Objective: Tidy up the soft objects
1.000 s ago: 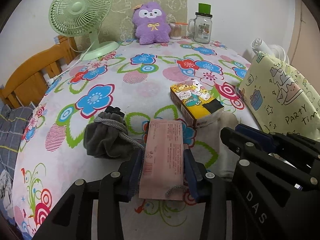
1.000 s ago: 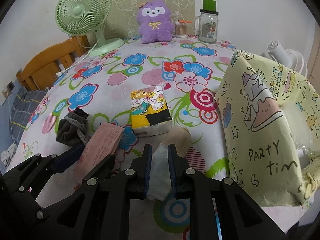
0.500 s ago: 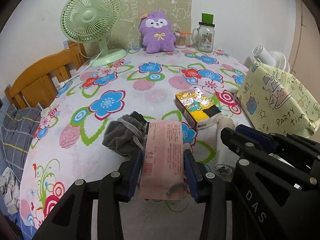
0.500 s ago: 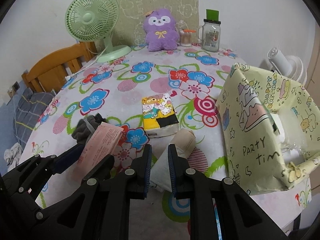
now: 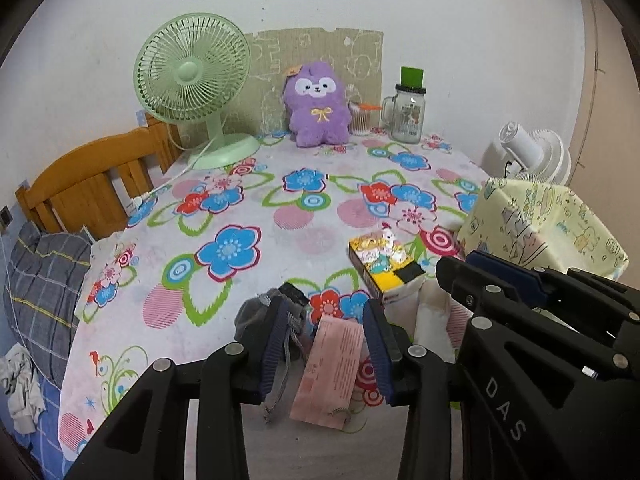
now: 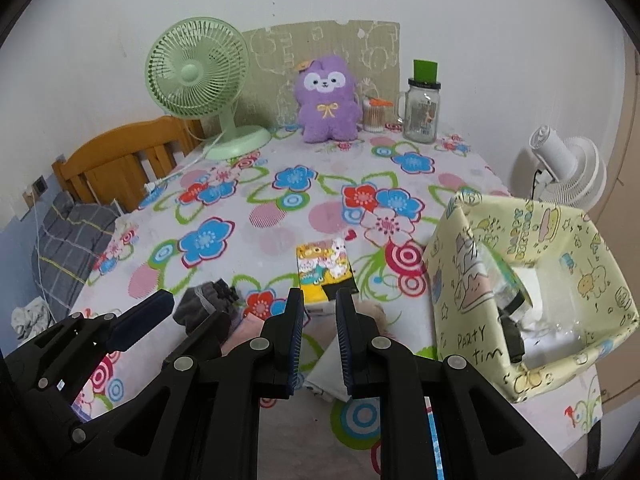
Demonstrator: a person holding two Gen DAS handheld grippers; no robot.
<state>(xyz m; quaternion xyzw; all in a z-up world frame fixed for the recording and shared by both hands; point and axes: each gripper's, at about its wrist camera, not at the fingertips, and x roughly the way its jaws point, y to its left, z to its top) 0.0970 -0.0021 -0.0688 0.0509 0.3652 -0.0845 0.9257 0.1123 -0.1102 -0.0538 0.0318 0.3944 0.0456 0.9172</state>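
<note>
The left hand-held gripper (image 5: 326, 344) is clamped on a pink packet (image 5: 330, 364) tangled with a grey drawstring pouch (image 5: 256, 314); the right hand-held gripper (image 6: 318, 338) pinches a white packet (image 6: 330, 374), both above the desk (image 5: 280, 232). Light and limp, they sag; grip mid-body. The yellow fabric bin (image 6: 532, 292) waits at three o'clock

green fan (image 5: 192, 80), glass jar (image 5: 407, 114)
</note>
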